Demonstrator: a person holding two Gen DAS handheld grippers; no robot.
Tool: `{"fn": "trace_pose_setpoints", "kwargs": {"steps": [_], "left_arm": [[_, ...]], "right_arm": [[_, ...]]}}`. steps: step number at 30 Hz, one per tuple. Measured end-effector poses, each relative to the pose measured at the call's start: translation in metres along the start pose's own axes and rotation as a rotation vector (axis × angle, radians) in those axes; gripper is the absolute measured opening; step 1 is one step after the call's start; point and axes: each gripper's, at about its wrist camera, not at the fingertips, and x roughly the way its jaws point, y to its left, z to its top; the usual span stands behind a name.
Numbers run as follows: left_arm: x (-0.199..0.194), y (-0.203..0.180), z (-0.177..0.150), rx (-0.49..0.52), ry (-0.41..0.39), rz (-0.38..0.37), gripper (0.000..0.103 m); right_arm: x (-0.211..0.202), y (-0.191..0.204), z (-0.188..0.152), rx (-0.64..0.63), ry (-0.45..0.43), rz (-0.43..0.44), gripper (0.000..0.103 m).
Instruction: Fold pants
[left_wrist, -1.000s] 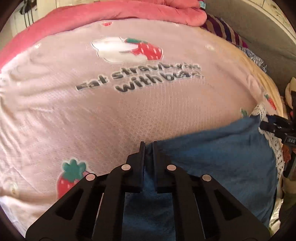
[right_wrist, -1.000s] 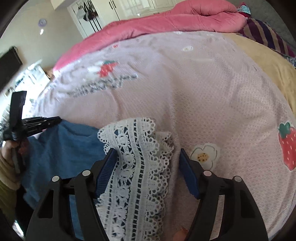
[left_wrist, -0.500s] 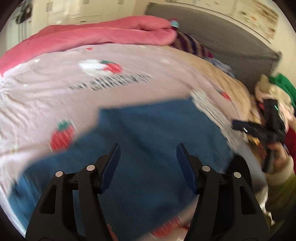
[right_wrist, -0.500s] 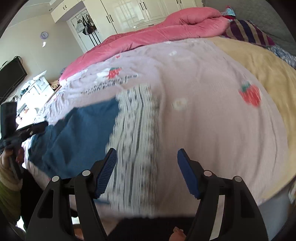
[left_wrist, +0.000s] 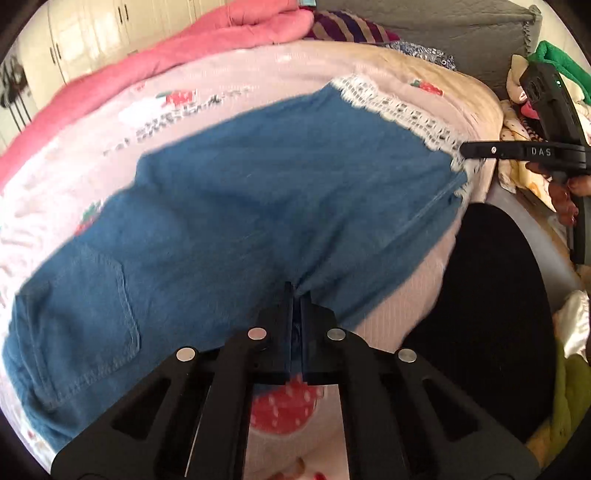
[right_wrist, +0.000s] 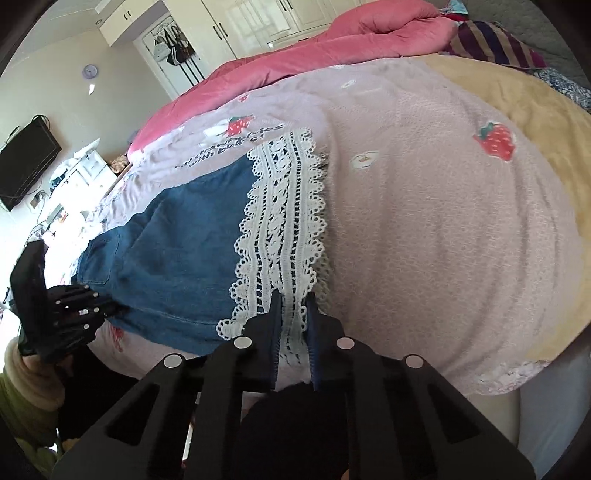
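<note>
Moved since half a second ago: both grippers, which hung wide open above the cloth, are now down at its near edge and closed on it.
Left gripper (left_wrist: 296, 295): clenched on the near edge of the pants (left_wrist: 258, 206), the denim pinched between its fingers at about mid-length.
Right gripper (right_wrist: 291, 299): fingers drawn close on the lace hem (right_wrist: 280, 221) at the near corner, with white trim between them.
Pants: lying flat on the pink strawberry sheet (right_wrist: 424, 221), waist and back pocket (left_wrist: 92, 295) toward the left, lace hem toward the right, already doubled leg on leg.
Meaning for the task: both near-edge grips look set, so the next fold can likely start; I judge it about halfway.
Risk: the lace is thin and open, and may slip or stretch when lifted.
</note>
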Motion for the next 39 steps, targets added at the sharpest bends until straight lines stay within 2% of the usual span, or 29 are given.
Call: {"fn": "trace_pose_setpoints", "kwargs": {"steps": [3,6,7,8,9,11,12,14,17,19,21,24,25,27,29,31,33,35,37,39], "left_arm": [[-0.004,0.010,-0.007,-0.009,0.011,-0.019,0.000],[-0.002,0.012,-0.010,-0.015,0.029,-0.025,0.000],[-0.004,0.010,-0.009,-0.005,0.022,-0.037,0.001],[-0.009,0.011,-0.010,-0.008,0.003,-0.049,0.006],[-0.016,0.010,-0.015,-0.020,-0.006,-0.059,0.018],[-0.029,0.015,-0.020,-0.053,-0.026,-0.073,0.033],[-0.038,0.020,-0.023,-0.069,-0.043,-0.063,0.039],[-0.064,0.039,-0.033,-0.131,-0.095,-0.027,0.045],[-0.100,0.078,-0.048,-0.255,-0.174,0.060,0.074],[-0.114,0.108,-0.058,-0.341,-0.185,0.148,0.077],[-0.120,0.138,-0.069,-0.443,-0.167,0.203,0.081],[-0.107,0.183,-0.087,-0.639,-0.096,0.209,0.082],[-0.098,0.194,-0.092,-0.688,-0.071,0.172,0.082],[-0.087,0.203,-0.097,-0.741,-0.043,0.141,0.082],[-0.074,0.206,-0.098,-0.751,-0.015,0.101,0.082],[-0.059,0.214,-0.099,-0.816,0.006,0.022,0.070],[-0.054,0.218,-0.098,-0.807,0.024,0.050,0.045],[-0.059,0.221,-0.102,-0.810,0.008,0.020,0.037],[-0.071,0.223,-0.102,-0.773,-0.015,0.039,0.033],[-0.081,0.224,-0.100,-0.739,-0.026,0.088,0.033]], "right_arm": [[0.010,-0.001,-0.006,0.004,0.044,0.008,0.012],[0.017,-0.001,-0.010,0.017,0.058,-0.001,0.017],[0.016,-0.001,-0.009,0.025,0.062,-0.006,0.022],[0.013,-0.002,-0.008,0.030,0.059,-0.017,0.026],[0.009,-0.003,-0.007,0.032,0.050,-0.025,0.033],[-0.001,-0.002,-0.004,0.030,0.022,-0.049,0.037],[-0.007,0.000,-0.002,0.026,0.000,-0.058,0.039],[-0.019,0.012,0.004,-0.007,-0.052,-0.054,0.044],[-0.023,0.043,0.010,-0.097,-0.083,-0.029,0.051],[-0.016,0.073,0.009,-0.194,-0.084,0.001,0.051],[-0.008,0.102,0.007,-0.283,-0.074,0.034,0.052],[0.013,0.145,-0.003,-0.418,-0.028,0.084,0.053],[0.021,0.160,-0.006,-0.462,-0.009,0.100,0.053],[0.031,0.177,-0.011,-0.520,0.010,0.104,0.053],[0.044,0.193,-0.016,-0.584,0.031,0.112,0.053],[0.054,0.204,-0.018,-0.623,0.054,0.105,0.053],[0.068,0.213,-0.020,-0.664,0.075,0.096,0.053],[0.087,0.217,-0.022,-0.660,0.136,0.074,0.051],[0.103,0.217,-0.025,-0.634,0.222,0.088,0.034],[0.105,0.221,-0.030,-0.657,0.220,0.099,0.036]]}}
